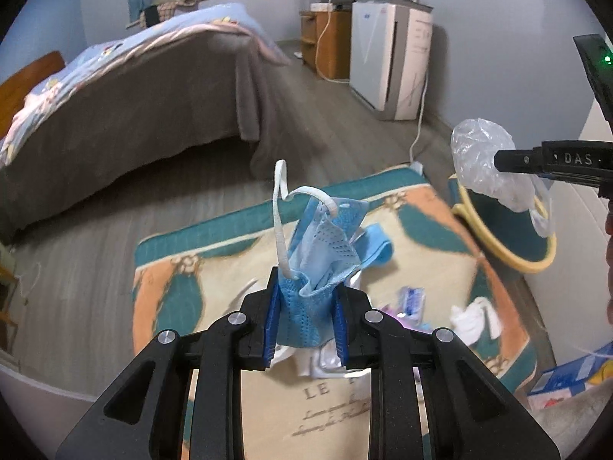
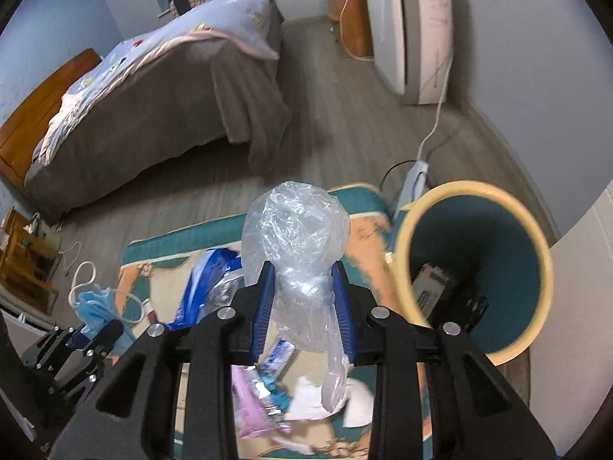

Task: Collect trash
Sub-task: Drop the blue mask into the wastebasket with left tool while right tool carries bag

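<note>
My left gripper [image 1: 306, 287] is shut on a blue face mask [image 1: 322, 253] with white ear loops, held above the patterned rug [image 1: 214, 276]. My right gripper [image 2: 302, 276] is shut on a crumpled clear plastic bag [image 2: 295, 226], held just left of the open bin [image 2: 536, 253], a teal bin with a yellow rim. In the left wrist view the bag [image 1: 479, 161] and the right gripper [image 1: 502, 161] hang over the bin [image 1: 505, 230]. Some trash lies inside the bin [image 2: 433, 283]. In the right wrist view the mask [image 2: 95, 306] and the left gripper [image 2: 99, 329] show at lower left.
More trash lies on the rug: a blue-white wrapper [image 2: 210, 287], a pink packet [image 2: 253, 402], white tissue [image 2: 356, 398]. A bed [image 1: 134, 88] stands at the back left, a white appliance [image 1: 390, 57] and wooden cabinet [image 1: 329, 42] by the far wall. A power strip [image 2: 413, 180] lies behind the bin.
</note>
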`<state>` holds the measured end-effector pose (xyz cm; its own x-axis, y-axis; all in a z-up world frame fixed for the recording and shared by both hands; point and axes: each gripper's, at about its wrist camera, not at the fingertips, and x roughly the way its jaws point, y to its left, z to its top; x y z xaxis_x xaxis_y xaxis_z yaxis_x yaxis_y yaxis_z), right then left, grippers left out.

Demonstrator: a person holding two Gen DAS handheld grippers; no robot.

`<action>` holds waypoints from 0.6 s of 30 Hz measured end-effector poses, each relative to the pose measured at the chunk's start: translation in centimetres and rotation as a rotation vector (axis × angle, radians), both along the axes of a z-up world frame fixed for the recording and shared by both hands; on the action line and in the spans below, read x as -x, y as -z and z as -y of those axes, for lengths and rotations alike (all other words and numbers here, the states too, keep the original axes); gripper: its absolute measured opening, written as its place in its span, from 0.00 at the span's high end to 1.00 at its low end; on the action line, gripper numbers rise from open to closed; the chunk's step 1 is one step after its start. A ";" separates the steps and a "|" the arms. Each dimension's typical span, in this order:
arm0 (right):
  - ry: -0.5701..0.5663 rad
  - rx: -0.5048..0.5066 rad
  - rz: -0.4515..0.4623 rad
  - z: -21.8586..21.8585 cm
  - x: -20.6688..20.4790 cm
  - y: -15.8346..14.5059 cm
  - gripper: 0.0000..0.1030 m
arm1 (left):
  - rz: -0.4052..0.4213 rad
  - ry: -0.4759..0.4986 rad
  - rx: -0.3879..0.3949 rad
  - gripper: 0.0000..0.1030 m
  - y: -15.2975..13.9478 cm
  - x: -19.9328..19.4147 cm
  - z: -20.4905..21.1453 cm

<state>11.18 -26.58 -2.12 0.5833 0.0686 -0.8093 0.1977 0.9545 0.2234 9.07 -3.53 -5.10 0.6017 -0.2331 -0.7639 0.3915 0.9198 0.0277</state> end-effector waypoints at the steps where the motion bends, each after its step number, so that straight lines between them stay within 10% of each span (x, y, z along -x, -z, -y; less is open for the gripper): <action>1: 0.005 0.004 -0.001 0.4 0.1 0.0 0.71 | 0.000 0.005 0.003 0.76 0.1 0.0 0.3; 18: 0.020 0.071 -0.030 6.2 1.7 1.7 0.71 | -0.014 0.094 -0.024 0.76 1.4 0.4 7.1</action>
